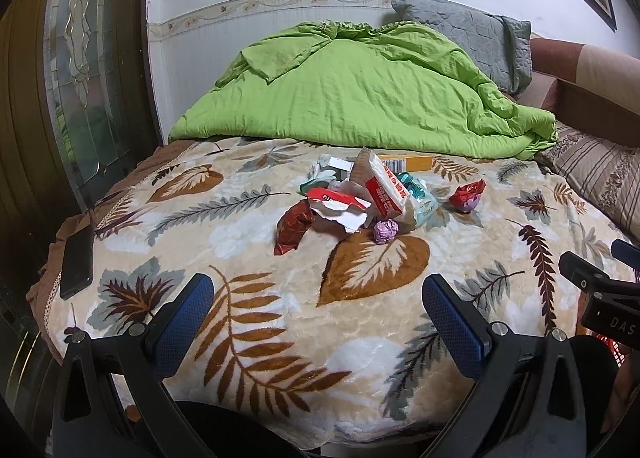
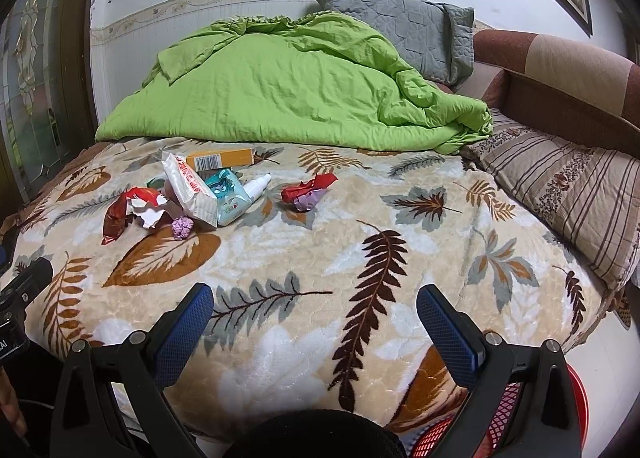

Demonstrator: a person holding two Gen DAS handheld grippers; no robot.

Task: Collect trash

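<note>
I see a bed under a leaf-print blanket (image 1: 248, 342), with a bunched green duvet (image 1: 352, 97) across its far half. My left gripper (image 1: 318, 312) has its jaws spread wide with nothing between the blue pads (image 1: 184, 322), hanging over the blanket's near edge; my right gripper (image 2: 315, 312) is likewise wide apart and holds nothing. The trash pile (image 1: 360, 193) lies well ahead of the left gripper, about centred, and far ahead-left of the right one: a white-and-red packet (image 2: 190, 187), a yellow box (image 2: 220, 159), a teal tissue pack (image 2: 228, 197), a dark red wrapper (image 1: 292, 227), a purple foil ball (image 1: 386, 231). A red crumpled wrapper (image 2: 306, 191) sits apart (to the pile's right). Bare blanket separates both grippers from the pile. A black phone (image 1: 76, 262) lies at the left edge. A red mesh basket (image 2: 516, 414) shows below the right gripper.
</note>
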